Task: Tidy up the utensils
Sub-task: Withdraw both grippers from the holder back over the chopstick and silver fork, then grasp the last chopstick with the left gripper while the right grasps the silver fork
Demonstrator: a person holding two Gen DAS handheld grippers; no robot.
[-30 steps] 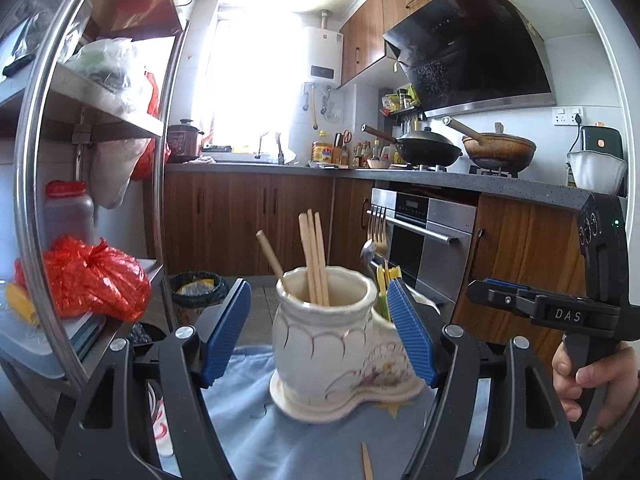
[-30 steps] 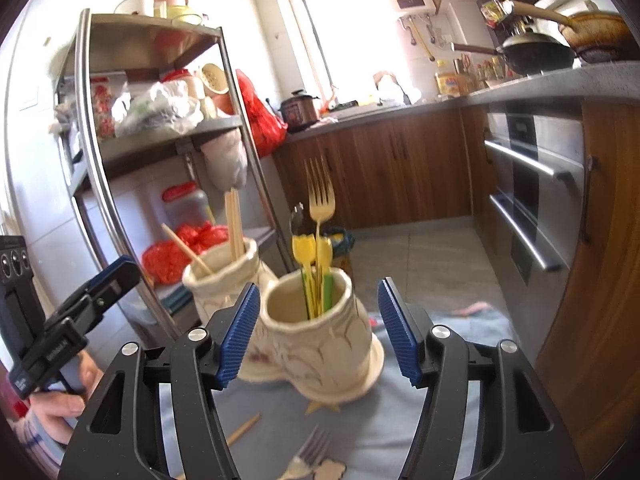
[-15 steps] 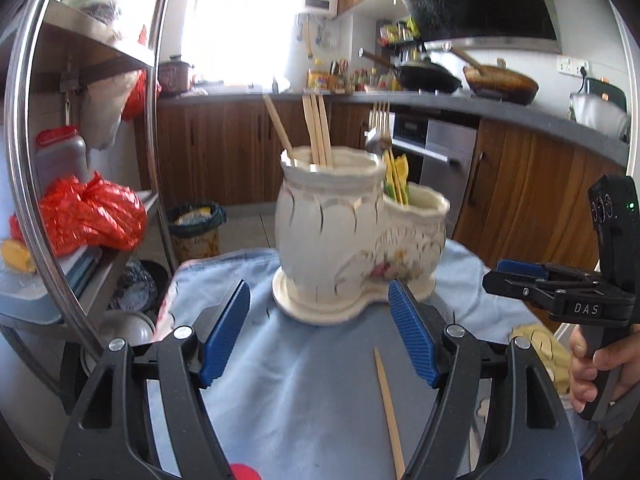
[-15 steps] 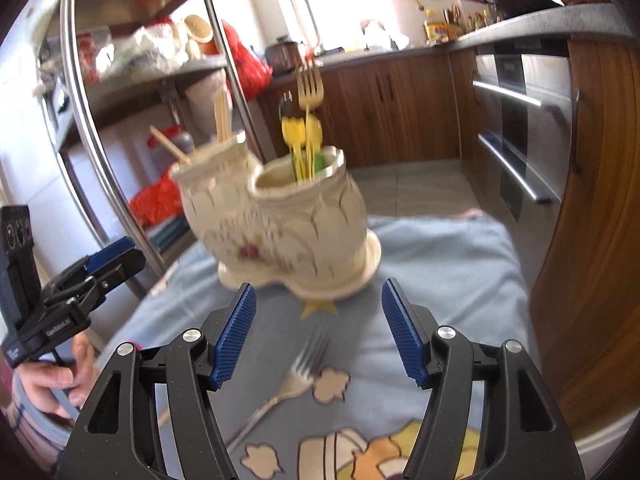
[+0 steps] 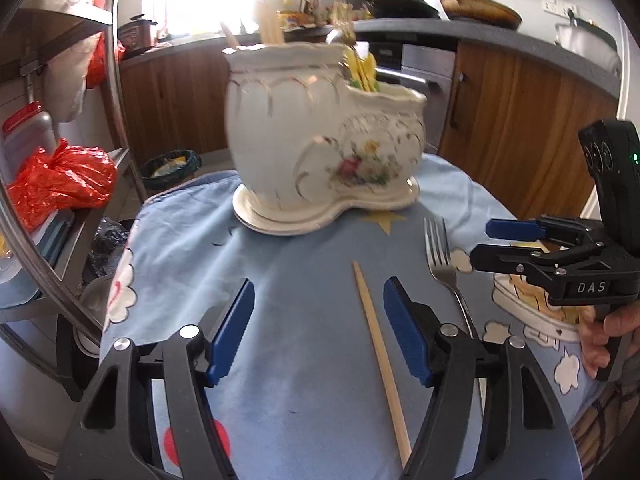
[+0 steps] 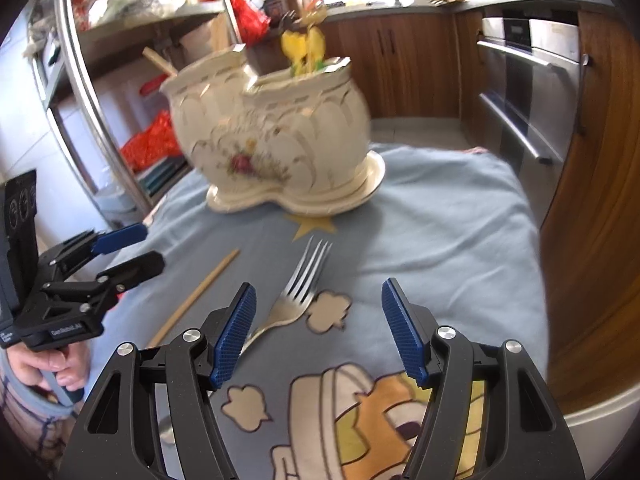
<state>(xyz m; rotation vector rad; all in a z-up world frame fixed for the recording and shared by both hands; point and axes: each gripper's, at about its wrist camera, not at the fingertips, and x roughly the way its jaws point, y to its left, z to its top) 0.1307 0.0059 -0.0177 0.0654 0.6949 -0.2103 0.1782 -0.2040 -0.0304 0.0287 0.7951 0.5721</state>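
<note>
- Ceramic two-pot holder (image 5: 320, 136) stands on blue cloth (image 5: 280, 300).
- Chopstick (image 5: 380, 356) and fork (image 6: 296, 296) lie before holder.
- Left gripper (image 5: 318, 328), just narrowed, gapes empty; right gripper (image 6: 320, 332) gapes empty.

Steel fork (image 6: 298, 292) and wooden chopstick (image 5: 380, 354) flat on cloth, near cream ceramic holder (image 5: 320, 136).

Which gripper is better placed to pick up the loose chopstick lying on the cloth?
Left. The chopstick lies between the open left gripper jaws, nearer the right-hand pad. The right gripper, also open, frames the fork instead; in its view the chopstick lies outside its jaws, left.
</note>
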